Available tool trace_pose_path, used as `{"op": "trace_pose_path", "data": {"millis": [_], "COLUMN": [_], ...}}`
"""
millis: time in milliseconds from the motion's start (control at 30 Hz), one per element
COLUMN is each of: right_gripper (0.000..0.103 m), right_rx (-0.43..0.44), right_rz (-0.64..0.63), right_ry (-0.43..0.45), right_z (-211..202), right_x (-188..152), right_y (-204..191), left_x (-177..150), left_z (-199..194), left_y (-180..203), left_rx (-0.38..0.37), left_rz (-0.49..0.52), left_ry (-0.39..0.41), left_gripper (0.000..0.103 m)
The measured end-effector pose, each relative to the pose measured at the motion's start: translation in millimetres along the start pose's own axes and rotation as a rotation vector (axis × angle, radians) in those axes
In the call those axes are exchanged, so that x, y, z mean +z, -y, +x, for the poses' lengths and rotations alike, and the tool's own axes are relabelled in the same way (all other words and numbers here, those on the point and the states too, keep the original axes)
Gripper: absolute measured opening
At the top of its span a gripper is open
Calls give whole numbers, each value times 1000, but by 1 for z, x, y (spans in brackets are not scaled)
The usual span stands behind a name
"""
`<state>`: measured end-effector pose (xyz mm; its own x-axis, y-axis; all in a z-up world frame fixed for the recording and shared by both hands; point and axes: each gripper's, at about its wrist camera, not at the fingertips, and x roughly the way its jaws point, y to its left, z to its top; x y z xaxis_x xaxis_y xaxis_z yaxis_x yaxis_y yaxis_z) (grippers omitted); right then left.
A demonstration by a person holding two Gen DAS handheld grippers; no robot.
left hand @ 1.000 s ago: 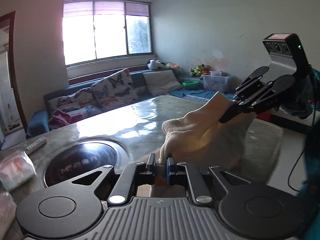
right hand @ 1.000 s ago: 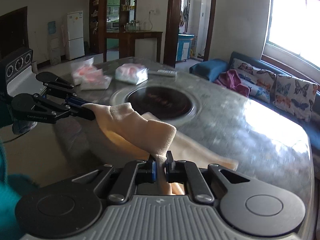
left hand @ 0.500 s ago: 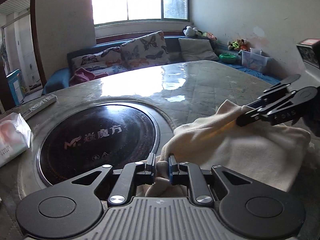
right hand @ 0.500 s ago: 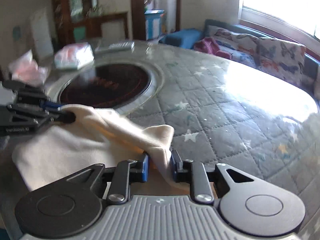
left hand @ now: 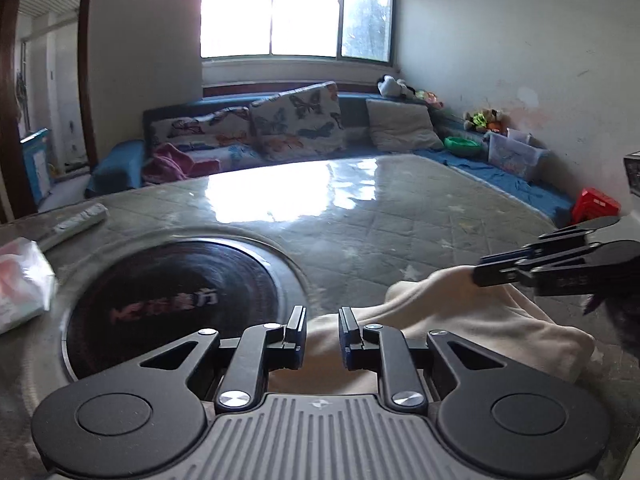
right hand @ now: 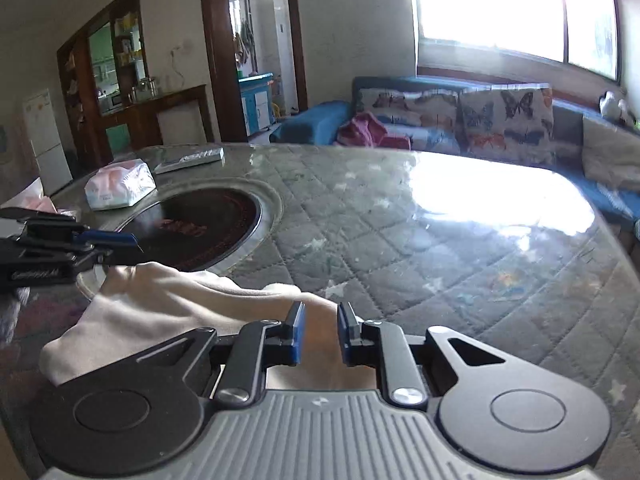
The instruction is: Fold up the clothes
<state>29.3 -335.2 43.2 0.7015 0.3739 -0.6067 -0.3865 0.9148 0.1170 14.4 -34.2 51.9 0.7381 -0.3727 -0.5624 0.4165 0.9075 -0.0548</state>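
The cream garment (left hand: pixel 460 320) lies bunched on the quilted table (left hand: pixel 360 216), just beside the dark round inset (left hand: pixel 180 292). The left gripper (left hand: pixel 322 332) stands with its jaws apart, pads clear of the cloth beneath. The right gripper (right hand: pixel 320 334) is closing, its pads not yet pressing cloth. Both flank the fold edge, probably to re-grip it.

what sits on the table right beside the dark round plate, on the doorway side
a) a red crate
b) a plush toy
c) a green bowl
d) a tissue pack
d: a white and pink tissue pack rests at the rim of the round plate on the table, with a remote just beyond it.
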Motion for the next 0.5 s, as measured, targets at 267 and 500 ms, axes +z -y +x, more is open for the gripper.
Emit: {"op": "trace_pose_path", "data": {"millis": [267, 500], "right_gripper": [14, 14], "right_rx": [0, 77], "right_rz": [13, -55], "right_ry": [-40, -66], "right_z": [13, 39], "right_x": [9, 22], "right_y": [2, -27], "left_x": [-2, 11], "left_z": [37, 32], "left_y": [-13, 11], "left_rx": [14, -53], "left_rz": [-81, -47], "left_ry": [-83, -48], "left_gripper": [18, 19]}}
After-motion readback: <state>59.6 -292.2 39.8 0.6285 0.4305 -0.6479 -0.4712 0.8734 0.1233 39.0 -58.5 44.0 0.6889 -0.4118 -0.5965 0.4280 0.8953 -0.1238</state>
